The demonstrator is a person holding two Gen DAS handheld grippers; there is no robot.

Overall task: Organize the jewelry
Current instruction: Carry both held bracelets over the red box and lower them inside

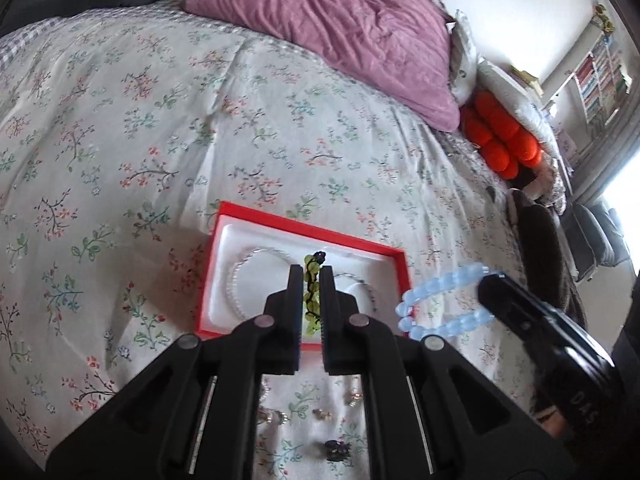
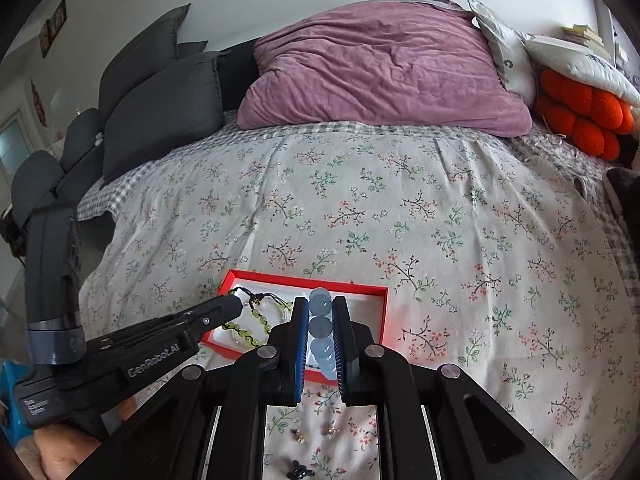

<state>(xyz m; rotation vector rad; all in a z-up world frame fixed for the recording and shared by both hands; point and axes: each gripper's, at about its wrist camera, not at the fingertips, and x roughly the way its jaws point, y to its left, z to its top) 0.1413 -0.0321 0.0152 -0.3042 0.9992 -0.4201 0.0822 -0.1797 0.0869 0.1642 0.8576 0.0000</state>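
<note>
A red jewelry box [image 1: 404, 280] with a white lining lies open on the floral bedspread; it also shows in the right wrist view [image 2: 382, 312]. My left gripper [image 1: 311, 274] is shut on a green bead bracelet [image 1: 312, 300] with a black cord, held over the box; the bracelet hangs in a loop in the right wrist view [image 2: 248, 334]. My right gripper [image 2: 320, 304] is shut on a pale blue bead bracelet [image 2: 321, 330], just right of the box in the left wrist view [image 1: 436, 300]. Two silver bracelets [image 1: 240, 284] lie in the box.
Small earrings [image 1: 320, 414] and a dark charm [image 1: 336, 449] lie on the bedspread in front of the box. A purple pillow [image 2: 384, 68], grey cushions [image 2: 160, 112] and an orange knotted cushion [image 2: 588, 116] sit at the head of the bed.
</note>
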